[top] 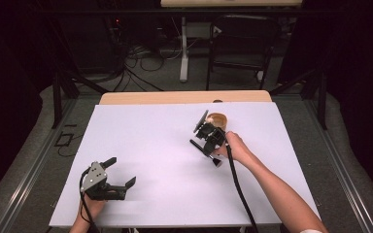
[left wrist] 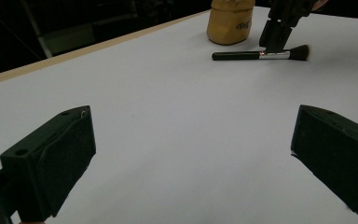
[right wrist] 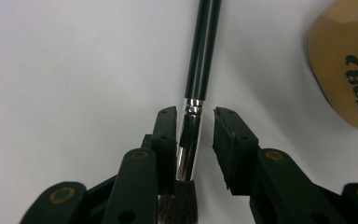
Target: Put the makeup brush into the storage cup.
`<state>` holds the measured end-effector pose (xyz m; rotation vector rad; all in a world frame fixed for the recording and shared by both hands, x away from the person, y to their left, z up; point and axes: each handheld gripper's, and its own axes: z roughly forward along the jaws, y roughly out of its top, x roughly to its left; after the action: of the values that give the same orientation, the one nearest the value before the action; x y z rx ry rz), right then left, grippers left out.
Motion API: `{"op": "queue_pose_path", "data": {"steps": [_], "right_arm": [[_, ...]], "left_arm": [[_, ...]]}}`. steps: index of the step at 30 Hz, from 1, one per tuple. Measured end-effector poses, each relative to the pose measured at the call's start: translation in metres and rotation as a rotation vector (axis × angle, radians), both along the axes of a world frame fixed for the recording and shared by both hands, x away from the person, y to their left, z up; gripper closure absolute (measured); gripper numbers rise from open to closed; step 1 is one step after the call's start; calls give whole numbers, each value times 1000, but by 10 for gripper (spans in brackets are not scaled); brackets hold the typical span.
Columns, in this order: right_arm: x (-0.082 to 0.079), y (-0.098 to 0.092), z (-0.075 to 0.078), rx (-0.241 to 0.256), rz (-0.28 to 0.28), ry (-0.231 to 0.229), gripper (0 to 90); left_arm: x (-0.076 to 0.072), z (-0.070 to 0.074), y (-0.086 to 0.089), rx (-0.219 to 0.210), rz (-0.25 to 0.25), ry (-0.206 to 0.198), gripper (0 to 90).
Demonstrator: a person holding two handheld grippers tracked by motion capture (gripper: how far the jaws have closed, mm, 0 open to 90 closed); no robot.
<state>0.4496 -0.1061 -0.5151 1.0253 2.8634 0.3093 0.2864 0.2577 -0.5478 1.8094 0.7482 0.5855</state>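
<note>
A black-handled makeup brush [top: 196, 144] lies flat on the white table [top: 145, 141], its silver ferrule and dark bristles toward the person. My right gripper [top: 206, 150] is lowered over it. In the right gripper view the brush [right wrist: 203, 56] runs up between the jaws of that gripper [right wrist: 196, 114]: the left jaw touches the ferrule and a gap remains at the right jaw, so it is open. A tan cup [top: 217, 119] with dark lettering stands just behind. My left gripper [top: 121, 171] is open and holds nothing near the front left. Its view shows the brush [left wrist: 242, 55], cup [left wrist: 230, 21] and right gripper [left wrist: 274, 44] far off.
The person's right forearm [top: 272, 189] crosses the table's right front. A bare wooden strip [top: 184, 97] edges the far side. Beyond it stand a dark chair [top: 240, 43] and floor cables [top: 145, 58]. White tabletop stretches between the two grippers.
</note>
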Motion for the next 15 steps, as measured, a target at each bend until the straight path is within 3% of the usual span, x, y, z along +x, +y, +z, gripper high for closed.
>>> {"op": "queue_pose_path", "data": {"steps": [4,10,12,14,15], "right_arm": [[-3,0,-1,35,-6,-26,720],[-7,0,-4,7,-14,-19,740],[-9,-1,-12,14,-9,-21,745],[-10,0,-14,7,-13,-32,751],[-11,0,-16,32,-12,-54,755]], "left_arm": [[0,0,0,1,1,-3,0],[0,0,-1,0,-6,2,0],[-2,1,-1,3,-13,-9,0],[-2,1,-1,2,-12,-10,0],[0,0,-1,1,-11,-4,0]]}}
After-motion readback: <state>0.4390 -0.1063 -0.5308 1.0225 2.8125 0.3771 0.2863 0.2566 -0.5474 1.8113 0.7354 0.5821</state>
